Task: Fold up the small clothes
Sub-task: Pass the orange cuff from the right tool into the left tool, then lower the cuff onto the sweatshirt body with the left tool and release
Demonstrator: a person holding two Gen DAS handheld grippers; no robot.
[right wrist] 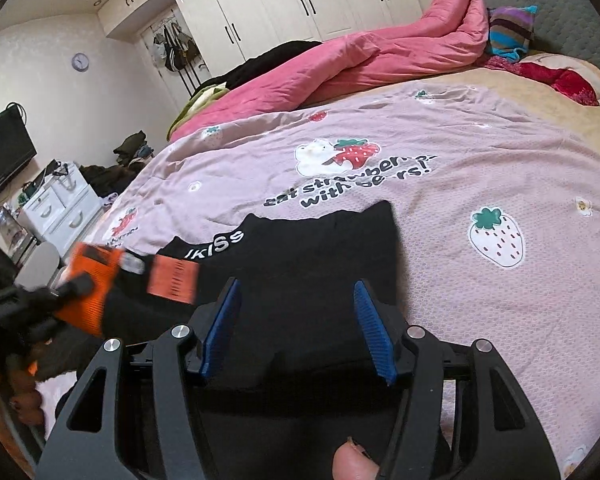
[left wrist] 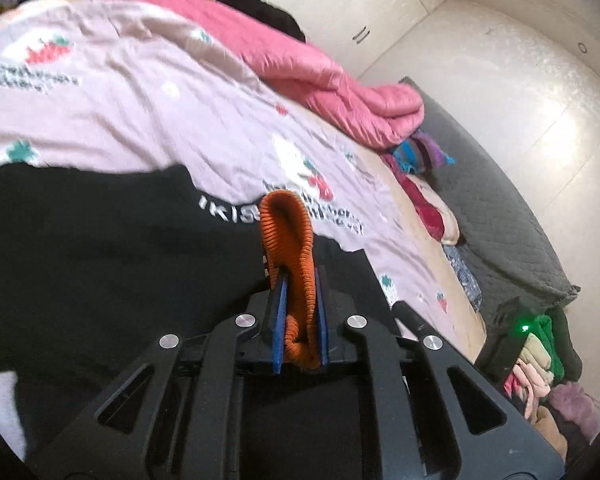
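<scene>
Orange knit garment [left wrist: 290, 256] between left jaws

The bed [right wrist: 548, 92] fills most of the right wrist view, covered by a pale pink sheet [right wrist: 440, 248] printed with strawberries and dark lettering. On the sheet, at lower centre of the frame, lies a black garment [right wrist: 300, 264] with white letters near its upper left edge, and along the far side, across the upper middle, lies a bunched pink quilt [right wrist: 380, 56] with dark clothes [right wrist: 276, 56] and something green [right wrist: 204, 98] beyond it. At the upper right a striped cushion [right wrist: 510, 32] and a red and cream pillow [right wrist: 568, 76] lie near the grey headboard [right wrist: 572, 4].
</scene>
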